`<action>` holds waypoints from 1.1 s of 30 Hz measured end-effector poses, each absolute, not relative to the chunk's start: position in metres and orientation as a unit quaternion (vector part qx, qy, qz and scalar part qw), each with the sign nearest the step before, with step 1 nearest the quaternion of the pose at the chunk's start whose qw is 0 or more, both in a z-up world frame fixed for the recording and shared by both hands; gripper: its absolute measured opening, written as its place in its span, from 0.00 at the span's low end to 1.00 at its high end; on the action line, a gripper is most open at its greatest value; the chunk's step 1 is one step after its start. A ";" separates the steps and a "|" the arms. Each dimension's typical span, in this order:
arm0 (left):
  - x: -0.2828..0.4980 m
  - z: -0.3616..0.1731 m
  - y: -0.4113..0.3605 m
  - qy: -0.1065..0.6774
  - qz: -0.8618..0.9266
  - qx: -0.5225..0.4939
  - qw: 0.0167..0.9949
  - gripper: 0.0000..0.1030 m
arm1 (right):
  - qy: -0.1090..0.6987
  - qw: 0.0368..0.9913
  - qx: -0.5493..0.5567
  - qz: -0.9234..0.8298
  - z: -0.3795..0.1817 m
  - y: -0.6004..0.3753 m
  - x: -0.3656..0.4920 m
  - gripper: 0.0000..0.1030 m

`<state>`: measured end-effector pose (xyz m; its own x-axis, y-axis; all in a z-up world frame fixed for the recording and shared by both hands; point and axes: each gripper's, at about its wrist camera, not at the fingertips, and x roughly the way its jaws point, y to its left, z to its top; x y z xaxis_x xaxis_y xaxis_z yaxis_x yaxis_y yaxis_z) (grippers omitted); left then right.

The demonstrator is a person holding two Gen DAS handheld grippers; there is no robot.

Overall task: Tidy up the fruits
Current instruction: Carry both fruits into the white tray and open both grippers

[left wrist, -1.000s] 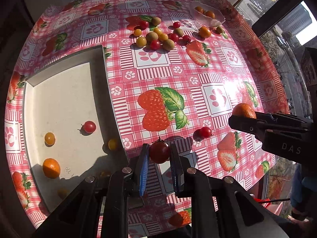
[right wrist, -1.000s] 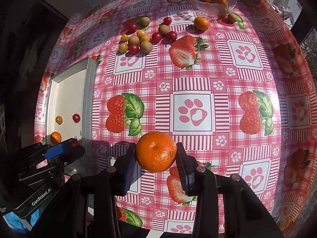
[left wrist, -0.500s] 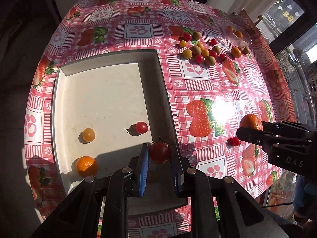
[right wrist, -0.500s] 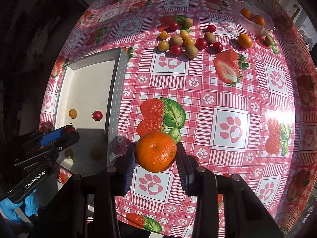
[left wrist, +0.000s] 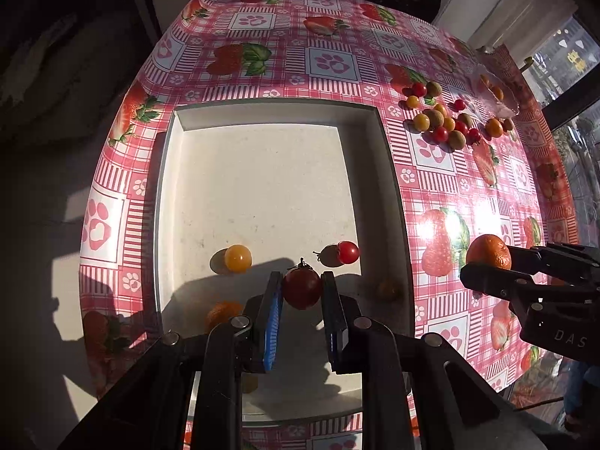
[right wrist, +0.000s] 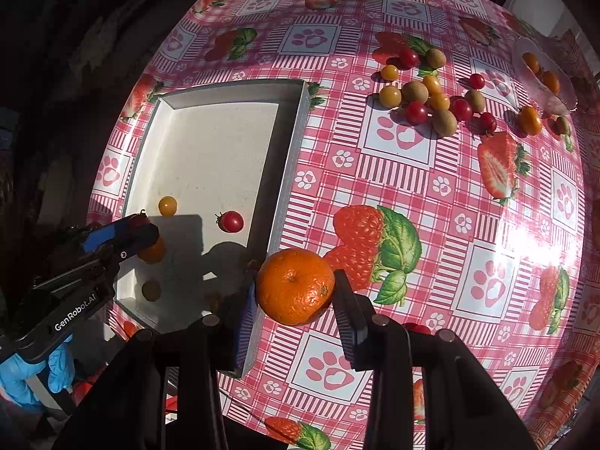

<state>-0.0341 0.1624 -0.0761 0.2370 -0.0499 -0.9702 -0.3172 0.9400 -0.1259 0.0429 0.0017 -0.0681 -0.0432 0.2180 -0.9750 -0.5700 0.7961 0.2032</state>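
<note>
My left gripper (left wrist: 301, 292) is shut on a dark red tomato (left wrist: 302, 288) and holds it over the near part of the white tray (left wrist: 390, 172). In the tray lie a yellow tomato (left wrist: 237, 258), a small red tomato (left wrist: 348, 252), an orange fruit (left wrist: 222, 313) and a shaded yellow one (left wrist: 388, 289). My right gripper (right wrist: 296, 292) is shut on a mandarin (right wrist: 294, 286), just right of the tray's near right wall (right wrist: 285, 195). It also shows in the left wrist view (left wrist: 487, 258). The left gripper shows in the right wrist view (right wrist: 138, 225).
A cluster of red and yellow tomatoes and brown kiwi-like fruits (right wrist: 431, 101) lies on the strawberry-print tablecloth at the far right. A clear glass dish (right wrist: 543, 75) with orange fruits stands beyond it. A loose orange fruit (right wrist: 530, 120) lies near the dish.
Both grippers have moved left with their fruits. The left one now hangs over the tray's inside; the right one has reached the tray's right wall.
</note>
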 end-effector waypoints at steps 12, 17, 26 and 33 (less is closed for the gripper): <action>-0.014 -0.095 0.201 0.610 0.127 -0.154 0.766 0.21 | 0.662 0.655 -0.169 0.323 -0.081 0.050 0.050 0.41; -0.003 -0.109 0.210 0.620 0.136 -0.154 0.758 0.21 | 0.661 0.652 -0.178 0.325 -0.088 0.069 0.063 0.41; 0.003 -0.124 0.212 0.633 0.138 -0.145 0.748 0.21 | 0.672 0.645 -0.186 0.313 -0.108 0.091 0.077 0.41; 0.004 -0.131 0.216 0.639 0.144 -0.149 0.741 0.21 | 0.682 0.632 -0.203 0.307 -0.131 0.104 0.076 0.41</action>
